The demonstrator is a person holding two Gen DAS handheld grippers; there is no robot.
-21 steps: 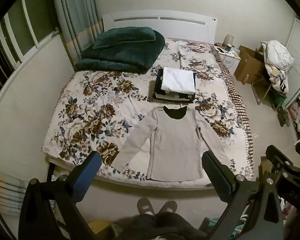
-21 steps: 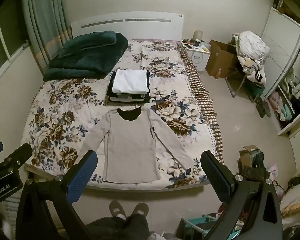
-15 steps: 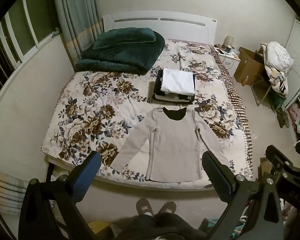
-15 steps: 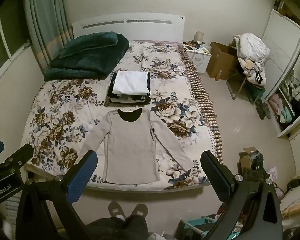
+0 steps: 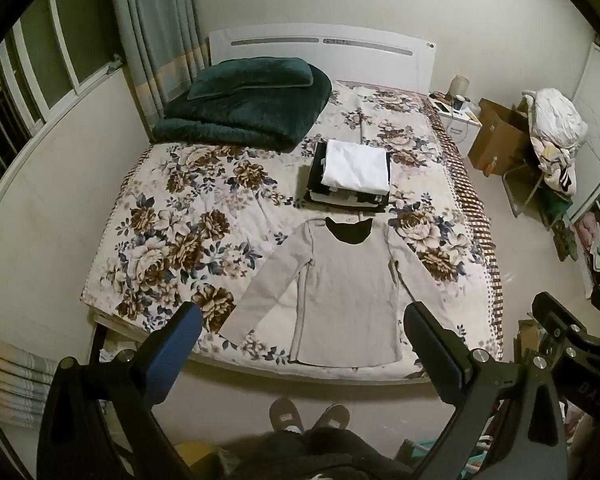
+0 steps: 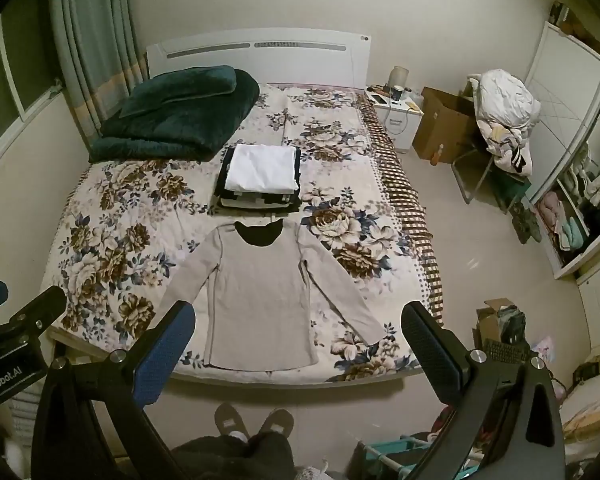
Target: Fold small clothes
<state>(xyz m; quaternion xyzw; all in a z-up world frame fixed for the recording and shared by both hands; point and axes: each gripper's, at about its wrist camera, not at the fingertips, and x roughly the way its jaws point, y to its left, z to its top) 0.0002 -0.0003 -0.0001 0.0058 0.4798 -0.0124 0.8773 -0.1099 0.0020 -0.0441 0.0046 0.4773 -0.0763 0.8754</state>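
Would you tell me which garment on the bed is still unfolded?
The grey long-sleeved top, lying flat with sleeves spread near the foot of the bed. The garments in the stack behind its collar are folded, a white one topmost.

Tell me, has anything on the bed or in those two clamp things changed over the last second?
Hardly anything. Both views drift very slightly; nothing was grasped or released. The left gripper and right gripper stay open and empty above the bed's near edge. The grey long-sleeved top still lies flat, sleeves spread, with the folded stack behind it.
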